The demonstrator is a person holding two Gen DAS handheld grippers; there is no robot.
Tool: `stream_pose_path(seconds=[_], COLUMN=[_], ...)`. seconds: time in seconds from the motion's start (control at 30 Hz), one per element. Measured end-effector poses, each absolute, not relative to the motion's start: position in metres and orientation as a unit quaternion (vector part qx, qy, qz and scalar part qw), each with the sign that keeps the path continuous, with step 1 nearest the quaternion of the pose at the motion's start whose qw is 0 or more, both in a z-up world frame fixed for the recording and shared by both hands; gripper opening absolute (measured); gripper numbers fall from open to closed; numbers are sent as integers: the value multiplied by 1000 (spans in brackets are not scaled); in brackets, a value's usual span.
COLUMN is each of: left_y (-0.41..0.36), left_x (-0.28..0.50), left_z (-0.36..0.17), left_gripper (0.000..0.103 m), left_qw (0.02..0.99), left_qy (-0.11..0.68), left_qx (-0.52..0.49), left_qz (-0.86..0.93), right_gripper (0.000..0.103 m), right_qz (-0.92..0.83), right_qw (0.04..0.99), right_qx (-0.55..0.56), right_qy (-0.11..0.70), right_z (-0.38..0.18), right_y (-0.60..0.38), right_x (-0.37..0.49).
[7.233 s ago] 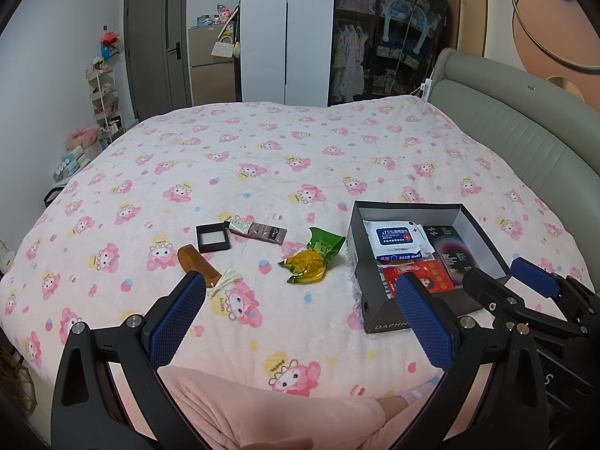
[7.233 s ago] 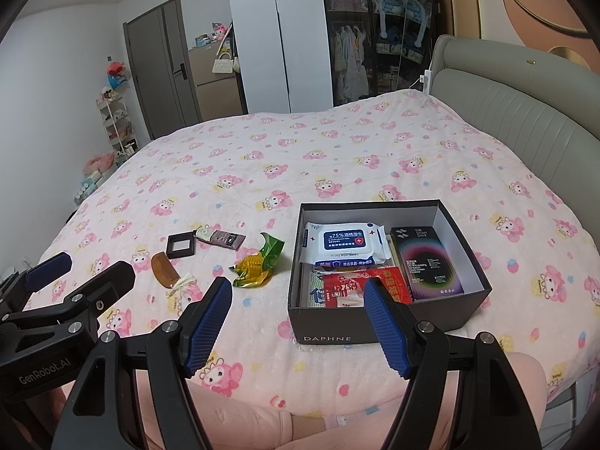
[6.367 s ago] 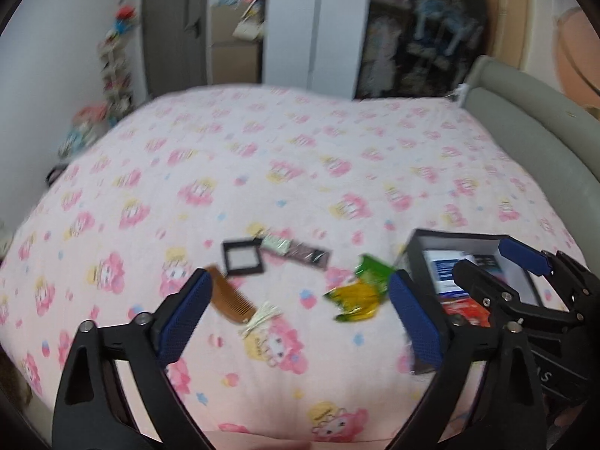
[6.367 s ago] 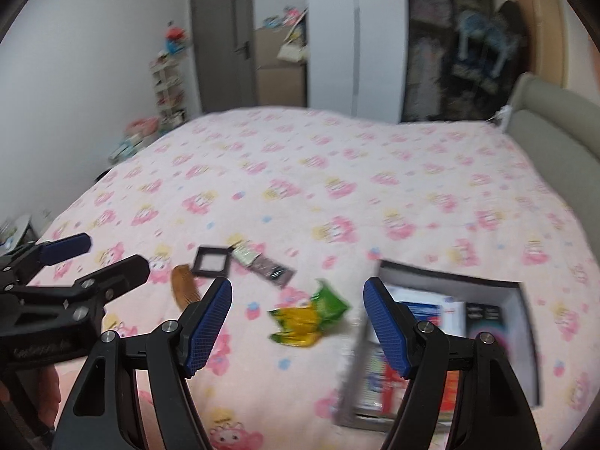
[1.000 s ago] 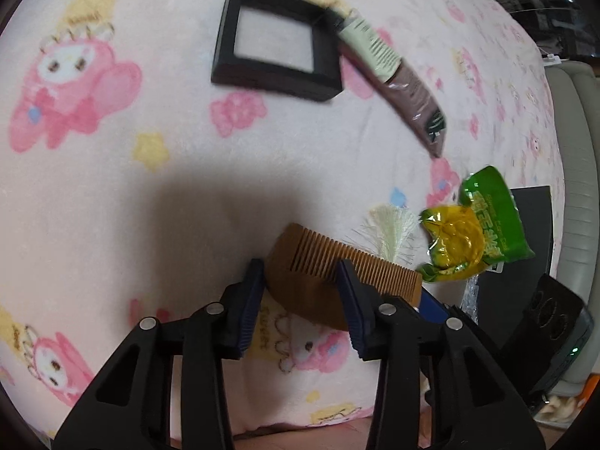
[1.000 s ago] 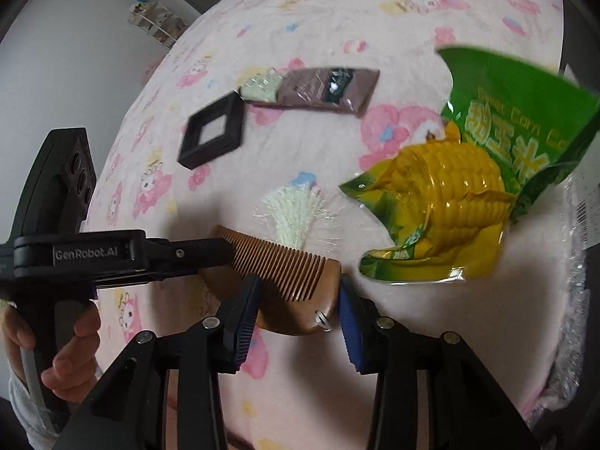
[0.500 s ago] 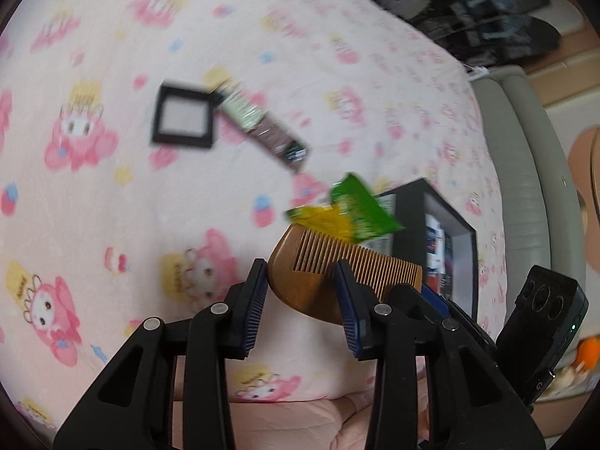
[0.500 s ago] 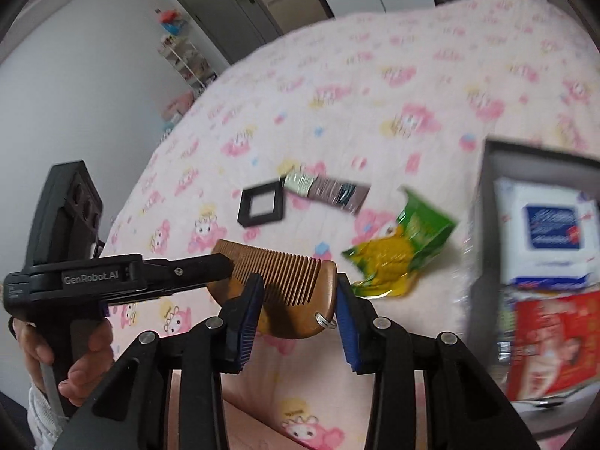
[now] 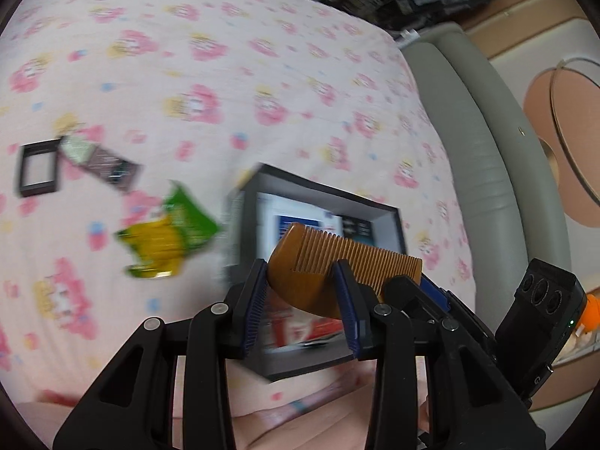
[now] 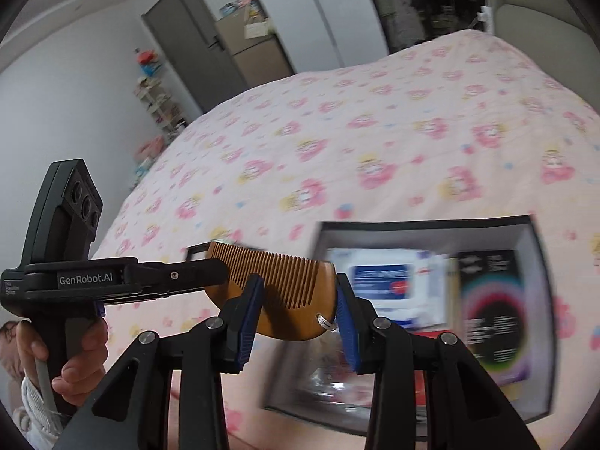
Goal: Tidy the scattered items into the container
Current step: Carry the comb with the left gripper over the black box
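Wooden comb point(image 9: 339, 262), clamped at either end by left gripper point(image 9: 302, 300) and right gripper point(image 10: 298, 307), now lifted off the bedspread point(image 9: 262, 75) and carried over the black box point(image 10: 532, 232), ready for release inside.

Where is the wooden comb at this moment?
The comb is off the bed, clamped between the left gripper and the right gripper, in front of the open box.
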State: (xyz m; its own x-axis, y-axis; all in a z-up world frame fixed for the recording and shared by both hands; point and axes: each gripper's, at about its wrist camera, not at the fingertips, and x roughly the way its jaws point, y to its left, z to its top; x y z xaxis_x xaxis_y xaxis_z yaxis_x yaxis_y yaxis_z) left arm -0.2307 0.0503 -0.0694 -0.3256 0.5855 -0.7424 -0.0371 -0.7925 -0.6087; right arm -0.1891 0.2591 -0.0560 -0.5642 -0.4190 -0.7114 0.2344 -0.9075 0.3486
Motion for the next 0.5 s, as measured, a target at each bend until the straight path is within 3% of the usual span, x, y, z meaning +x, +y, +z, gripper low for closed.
stream_pose_path(seconds=[0.23, 0.5], left_y=[130, 189], left_x=[-257, -285], left_z=[-116, -157], left_gripper=[37, 37], left_qw=[225, 202], left_qy=[-268, -231], left_qx=[-566, -593], left_qz=[747, 744], right_gripper=[34, 34], right_qz=[-878, -862], right_qw=[130, 70], right_qx=[436, 478], right_qy=[-150, -154], right_z=[-89, -138], right_y=[336, 376], right_x=[-200, -229])
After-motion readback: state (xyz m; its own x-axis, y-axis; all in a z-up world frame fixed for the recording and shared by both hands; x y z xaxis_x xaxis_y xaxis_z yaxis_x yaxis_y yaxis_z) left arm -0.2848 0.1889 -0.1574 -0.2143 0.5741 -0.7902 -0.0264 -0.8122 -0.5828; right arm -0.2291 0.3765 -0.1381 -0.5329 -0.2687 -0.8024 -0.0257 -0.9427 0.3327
